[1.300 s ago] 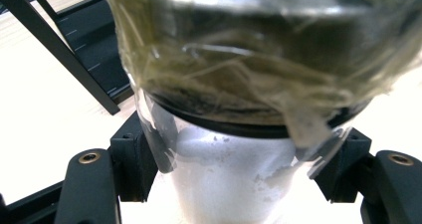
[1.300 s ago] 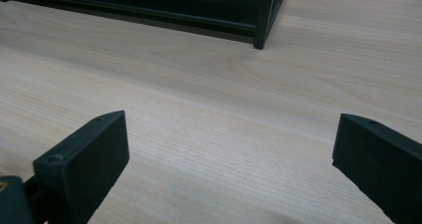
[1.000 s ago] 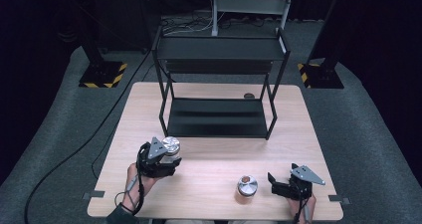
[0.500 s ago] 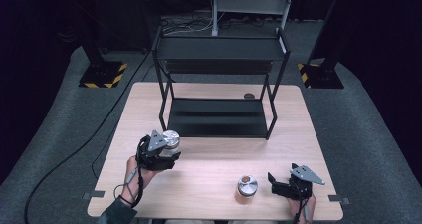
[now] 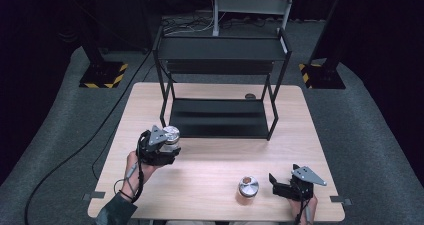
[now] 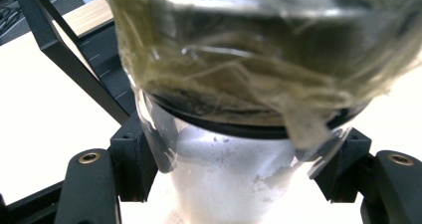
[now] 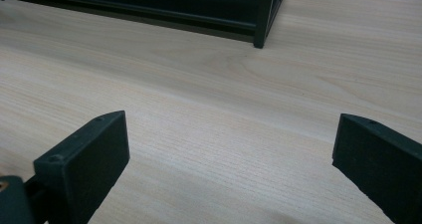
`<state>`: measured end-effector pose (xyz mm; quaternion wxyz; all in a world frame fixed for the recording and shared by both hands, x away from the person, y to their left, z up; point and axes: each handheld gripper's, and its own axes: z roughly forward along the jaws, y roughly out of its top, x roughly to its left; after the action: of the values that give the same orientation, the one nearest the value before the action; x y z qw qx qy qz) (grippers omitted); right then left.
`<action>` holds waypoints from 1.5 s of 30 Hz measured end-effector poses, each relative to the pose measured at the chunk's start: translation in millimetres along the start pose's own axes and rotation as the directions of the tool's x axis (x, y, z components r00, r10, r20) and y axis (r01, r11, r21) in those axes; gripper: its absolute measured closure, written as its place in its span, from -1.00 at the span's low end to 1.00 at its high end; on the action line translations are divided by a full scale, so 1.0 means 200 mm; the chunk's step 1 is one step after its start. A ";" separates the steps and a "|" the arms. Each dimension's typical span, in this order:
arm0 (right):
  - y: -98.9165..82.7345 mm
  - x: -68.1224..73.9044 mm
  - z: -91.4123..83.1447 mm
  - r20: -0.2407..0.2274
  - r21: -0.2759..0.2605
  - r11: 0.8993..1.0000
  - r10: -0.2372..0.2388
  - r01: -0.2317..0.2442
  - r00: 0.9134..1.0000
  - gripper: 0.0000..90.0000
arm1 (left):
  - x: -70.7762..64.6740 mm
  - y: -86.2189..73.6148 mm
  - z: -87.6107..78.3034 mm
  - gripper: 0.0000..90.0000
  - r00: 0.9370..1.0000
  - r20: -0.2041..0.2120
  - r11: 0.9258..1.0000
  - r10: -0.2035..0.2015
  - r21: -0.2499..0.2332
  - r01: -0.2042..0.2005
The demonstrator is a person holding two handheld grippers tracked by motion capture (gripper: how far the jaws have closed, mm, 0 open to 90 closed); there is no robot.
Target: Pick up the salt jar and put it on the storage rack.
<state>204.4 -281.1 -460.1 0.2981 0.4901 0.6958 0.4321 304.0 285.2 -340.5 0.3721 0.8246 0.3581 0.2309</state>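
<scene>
Left gripper [image 5: 167, 145]: clenched on a jar [image 5: 171, 134]; in the left gripper view both black jaws press the sides of the jar [image 6: 239, 134].
Jar: clear wall, silvery lid, pale strawy stuff and a dark band inside; it is held off the table, just in front of the rack's front-left leg.
Rack [image 5: 220, 117]: black, two shelves, standing on the far half of the table; this is the landmark for all places here.
Right gripper [image 5: 276, 184]: released, jaws wide apart with bare wood between them in the right gripper view; it lies low at the near edge of the table, well in front of the rack's right end, pointing left.
Second jar [image 5: 247, 187]: upright on the table, silvery lid, in front of the rack's right half, near the right gripper's jaws but apart from them.
Small round thing [image 5: 250, 96]: on the table behind the rack's lower shelf, too small to tell what it is.
Table [image 5: 210, 185]: light wood.
Left hand [image 5: 134, 166]: grips the left gripper from the near side, cable looping at the wrist.
</scene>
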 end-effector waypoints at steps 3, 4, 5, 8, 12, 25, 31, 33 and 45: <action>0.00 0.00 0.00 0.000 0.001 1.000 -0.001 0.001 1.000 -1.00 | 0.01 0.02 0.00 -0.32 1.000 0.000 1.000 0.003 0.002 -0.003; 0.00 0.00 0.00 0.001 0.000 1.000 -0.001 0.001 1.000 -1.00 | 0.01 0.02 0.01 -0.32 1.000 -0.001 1.000 0.004 0.005 -0.004; 0.00 0.00 0.00 0.000 0.001 1.000 -0.001 0.001 1.000 -1.00 | 0.02 0.03 0.01 -0.32 1.000 -0.002 1.000 0.005 0.005 -0.005; 0.00 0.00 0.00 0.001 0.001 1.000 -0.001 0.001 1.000 -1.00 | 0.03 0.04 0.01 -0.32 1.000 -0.001 1.000 0.003 0.006 -0.003; 0.00 0.00 0.00 0.001 0.001 1.000 0.000 0.000 1.000 -0.99 | 0.04 0.05 0.02 -0.32 1.000 -0.001 1.000 0.000 0.009 0.000; 0.00 0.00 0.00 0.001 0.002 1.000 -0.001 0.001 1.000 -1.00 | 0.09 0.10 0.05 -0.32 1.000 -0.008 1.000 -0.009 0.017 0.009; 0.00 0.00 0.00 0.001 0.003 1.000 -0.001 0.001 1.000 -1.00 | 0.11 0.12 0.06 -0.32 1.000 -0.007 1.000 -0.009 0.015 0.010; 0.00 0.00 0.00 0.001 0.003 1.000 0.000 0.000 1.000 -1.00 | 0.12 0.13 0.06 -0.32 1.000 -0.008 1.000 -0.009 0.014 0.009; 0.00 0.00 0.00 0.000 0.004 1.000 0.000 0.000 1.000 -1.00 | 0.15 0.19 0.08 -0.32 1.000 -0.008 1.000 -0.012 0.010 0.012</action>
<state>205.0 -280.9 -459.6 0.2970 0.4908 0.6967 0.4308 348.5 282.9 -317.5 0.3681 0.8233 0.3657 0.2300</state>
